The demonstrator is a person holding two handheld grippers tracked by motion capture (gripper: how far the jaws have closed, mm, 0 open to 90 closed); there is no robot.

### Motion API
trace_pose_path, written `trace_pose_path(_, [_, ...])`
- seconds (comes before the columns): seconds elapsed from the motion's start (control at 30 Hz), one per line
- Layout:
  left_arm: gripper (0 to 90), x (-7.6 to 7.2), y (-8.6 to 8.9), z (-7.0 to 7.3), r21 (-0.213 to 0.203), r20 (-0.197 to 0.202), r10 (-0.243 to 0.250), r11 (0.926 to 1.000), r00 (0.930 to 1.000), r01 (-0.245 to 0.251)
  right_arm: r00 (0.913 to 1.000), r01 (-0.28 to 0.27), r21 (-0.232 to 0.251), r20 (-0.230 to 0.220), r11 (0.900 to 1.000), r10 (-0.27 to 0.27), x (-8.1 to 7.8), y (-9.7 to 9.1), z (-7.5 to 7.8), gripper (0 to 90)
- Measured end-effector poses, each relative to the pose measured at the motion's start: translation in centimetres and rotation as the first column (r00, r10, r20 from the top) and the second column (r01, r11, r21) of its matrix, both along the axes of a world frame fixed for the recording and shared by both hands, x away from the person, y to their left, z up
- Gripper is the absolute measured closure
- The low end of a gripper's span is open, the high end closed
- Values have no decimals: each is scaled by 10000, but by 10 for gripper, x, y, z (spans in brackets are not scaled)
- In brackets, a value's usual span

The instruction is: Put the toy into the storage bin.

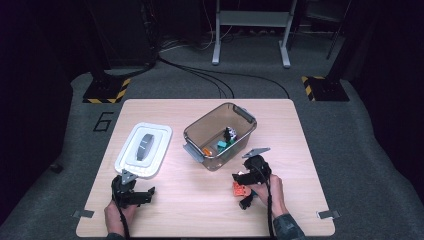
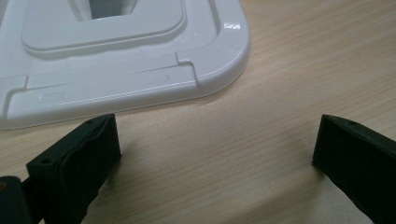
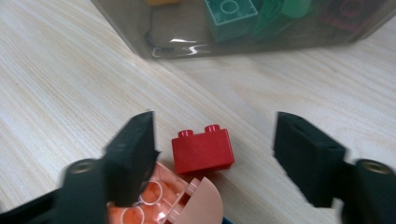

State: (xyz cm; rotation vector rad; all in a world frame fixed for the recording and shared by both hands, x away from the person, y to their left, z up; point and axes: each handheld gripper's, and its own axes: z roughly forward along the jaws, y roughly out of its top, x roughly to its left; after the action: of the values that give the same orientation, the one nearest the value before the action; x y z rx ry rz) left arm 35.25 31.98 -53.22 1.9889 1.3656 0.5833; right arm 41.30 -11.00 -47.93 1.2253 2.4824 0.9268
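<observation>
Two studs crown the small red plastic building brick (image 3: 202,150), which lies on the pale wooden table (image 1: 200,210) near its front edge, right of the middle, just in front of the smoky transparent plastic storage bin (image 1: 220,135). The brick touches a salmon-orange plastic block with a rounded end (image 3: 177,205), lying just nearer the front edge.

The right gripper (image 3: 212,154) hangs low over the brick with its jaws half open, one on each side and neither touching it, so nothing is held. The left gripper (image 2: 215,154) sits near the front left corner, jaws spread wide over bare wood, just short of the white plastic bin lid (image 2: 116,60).

Judging by its look, the brick is light, rigid and hard, with smooth, slightly glossy faces that could slip under a skewed pinch. It should not crush. The best hold seems to be across its two flat side faces, low enough that the pads meet plain wall instead of studs. The orange neighbour crowds one jaw, so a nudge may shift both pieces.
</observation>
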Motion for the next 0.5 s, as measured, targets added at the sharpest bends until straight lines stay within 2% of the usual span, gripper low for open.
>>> trace_pose_path(0.1, [5,0,0,0,-2,-16,-4,10000,10000,4,9998,-195,-61,-107,9998,194,0,1,-1,430])
trace_pose_path(0.17, [5,0,0,0,-13,-10,3,10000,10000,-3,9993,-274,-178,-275,9995,269,1,2,-3,459])
trace_pose_path(0.3, [5,0,0,0,-6,-20,-7,10000,10000,7,9988,-199,-361,-445,9991,183,4,1,-7,566])
trace_pose_path(0.5, [5,0,0,0,12,-16,-11,10000,10000,11,9989,17,-260,-461,9997,-29,10,-4,-9,576])
